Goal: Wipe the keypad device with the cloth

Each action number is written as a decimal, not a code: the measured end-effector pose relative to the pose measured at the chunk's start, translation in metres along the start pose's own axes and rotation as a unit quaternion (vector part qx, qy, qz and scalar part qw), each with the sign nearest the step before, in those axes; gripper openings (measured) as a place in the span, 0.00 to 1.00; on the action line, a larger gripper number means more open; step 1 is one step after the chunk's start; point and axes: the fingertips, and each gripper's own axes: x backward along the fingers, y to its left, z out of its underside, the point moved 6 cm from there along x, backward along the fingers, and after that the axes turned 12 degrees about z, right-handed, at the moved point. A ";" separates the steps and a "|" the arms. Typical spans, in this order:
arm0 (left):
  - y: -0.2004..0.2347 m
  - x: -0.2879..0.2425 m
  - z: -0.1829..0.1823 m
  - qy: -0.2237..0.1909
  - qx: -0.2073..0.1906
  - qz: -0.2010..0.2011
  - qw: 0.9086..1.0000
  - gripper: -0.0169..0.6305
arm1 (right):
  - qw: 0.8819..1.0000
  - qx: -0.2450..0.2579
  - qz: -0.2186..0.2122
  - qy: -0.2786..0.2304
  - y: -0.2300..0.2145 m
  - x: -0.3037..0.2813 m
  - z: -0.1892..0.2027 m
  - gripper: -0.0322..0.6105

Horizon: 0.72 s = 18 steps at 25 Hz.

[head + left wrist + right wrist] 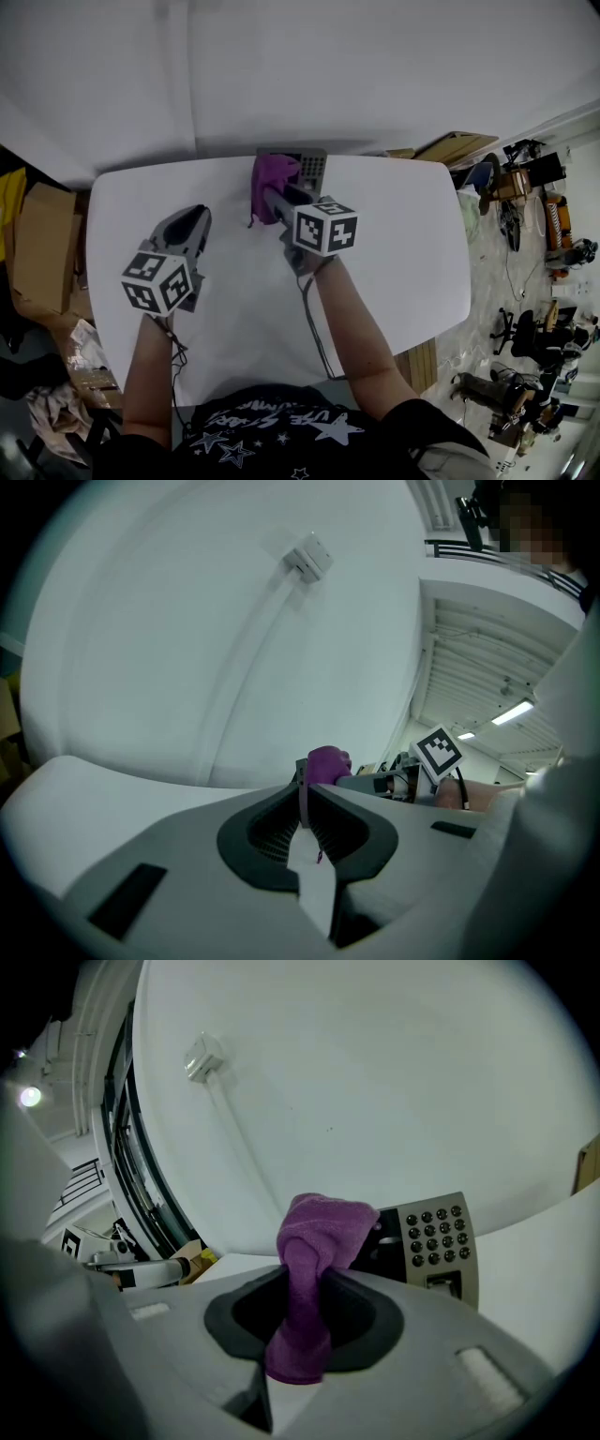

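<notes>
Pinching the purple cloth (319, 1241) between its jaws, the right gripper (305, 1309) is hovering at the far side of the white table (403, 262), just in front of the keypad device (433, 1241). The jaws are closing narrowly on the middle of the cloth, so one bunch is standing out in front of them and a tail is hanging out behind. The device is standing at a slant near the wall, its dark round keys facing the person. I cannot tell if the cloth is touching it. The left gripper (302, 808) is being held apart to the left, above the table, its jaws pressed together with nothing between them.

The cloth is looking soft, light and floppy, so I judge the front bunch is the part to press on the keys, and it will be folding away under a weak push. The device is seeming stiff but light, and it may be sliding or tipping back under the wipe. Steadying it at its side edge with the free gripper would probably be helping.
</notes>
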 end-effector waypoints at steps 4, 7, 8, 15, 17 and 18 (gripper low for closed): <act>0.006 -0.005 0.001 -0.001 0.005 0.001 1.000 0.08 | 1.000 -0.005 0.013 0.008 -0.007 -0.012 0.001 0.20; 0.008 -0.007 0.003 0.001 0.008 0.002 1.000 0.08 | 1.000 -0.006 0.024 0.006 -0.013 -0.016 0.002 0.20; 0.008 -0.007 0.004 0.002 0.008 0.003 1.000 0.08 | 1.000 -0.007 0.027 0.005 -0.015 -0.015 0.002 0.20; 0.008 -0.013 0.010 0.007 0.013 0.010 1.000 0.08 | 0.999 -0.022 0.039 -0.005 -0.030 -0.012 0.003 0.20; 0.007 -0.017 0.011 0.009 0.012 0.012 1.000 0.08 | 0.999 -0.029 0.043 -0.009 -0.036 -0.010 0.003 0.20; 0.005 -0.019 0.011 0.009 0.012 0.013 1.000 0.08 | 0.998 -0.033 0.046 -0.010 -0.040 -0.008 0.003 0.20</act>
